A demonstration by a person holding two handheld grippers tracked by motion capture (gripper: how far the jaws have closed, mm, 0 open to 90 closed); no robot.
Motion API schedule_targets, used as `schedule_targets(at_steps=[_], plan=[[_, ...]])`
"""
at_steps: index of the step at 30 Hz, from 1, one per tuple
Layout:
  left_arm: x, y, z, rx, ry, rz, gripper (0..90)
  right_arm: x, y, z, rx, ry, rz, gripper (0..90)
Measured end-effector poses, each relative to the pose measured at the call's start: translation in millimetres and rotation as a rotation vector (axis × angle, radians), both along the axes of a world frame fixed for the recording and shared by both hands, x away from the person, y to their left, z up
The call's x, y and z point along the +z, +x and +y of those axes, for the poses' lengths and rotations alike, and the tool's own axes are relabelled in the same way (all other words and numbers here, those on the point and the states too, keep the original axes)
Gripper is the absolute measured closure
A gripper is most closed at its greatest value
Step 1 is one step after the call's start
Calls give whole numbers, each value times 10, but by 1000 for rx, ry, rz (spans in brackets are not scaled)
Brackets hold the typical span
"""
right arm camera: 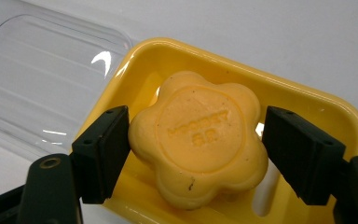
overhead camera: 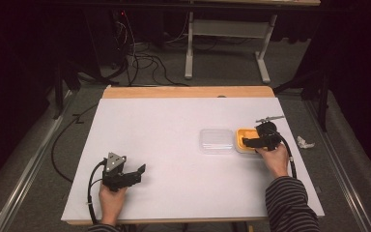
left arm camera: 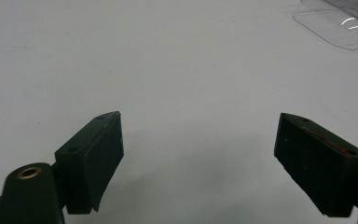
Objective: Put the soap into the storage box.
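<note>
We see a white table [overhead camera: 174,145] taking up the middle of the high view, with a wooden strip along its far edge and grey floor with cables beyond it in the upper part of the frame.

Right of centre in the high view sits a clear plastic lid [overhead camera: 216,140], lying flat, and just beside it on its right a yellow soap dish [overhead camera: 241,135]; the two look to be touching or very nearly so. In the right gripper view the lid [right arm camera: 42,88] fills the upper left and the dish [right arm camera: 317,107] runs across the middle and right.

Inside the dish lies a yellow, flower-shaped soap [right arm camera: 200,140] with raised lettering on its top face.

The right gripper [overhead camera: 251,142] sits over the dish in the high view, held by the right hand [overhead camera: 274,157] with a striped sleeve [overhead camera: 290,205] behind it. In the right gripper view the right gripper [right arm camera: 196,149] has its jaws on either side of the soap: the jaw at frame left touches the soap's edge, while the jaw at frame right stands just off it with a thin gap. So it is part open, bracketing the soap but not clamped.

At lower left of the high view, the left hand [overhead camera: 111,195] holds the left gripper [overhead camera: 140,171] above bare table. In the left gripper view the left gripper [left arm camera: 200,158] has its jaws spread wide with nothing between them, and a corner of the lid [left arm camera: 340,23] shows at upper right.
</note>
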State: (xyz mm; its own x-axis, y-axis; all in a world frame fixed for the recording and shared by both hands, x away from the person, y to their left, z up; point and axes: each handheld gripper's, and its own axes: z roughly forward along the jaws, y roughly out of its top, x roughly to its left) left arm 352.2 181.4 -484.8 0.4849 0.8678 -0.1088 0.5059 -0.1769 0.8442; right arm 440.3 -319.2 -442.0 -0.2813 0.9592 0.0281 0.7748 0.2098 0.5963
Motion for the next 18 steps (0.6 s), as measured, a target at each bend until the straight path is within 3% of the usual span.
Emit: schedule_targets(at_steps=[18], plan=[[0,-5,-5,2,5,-4,161,145,-211,-83,-37,43,-117,232]])
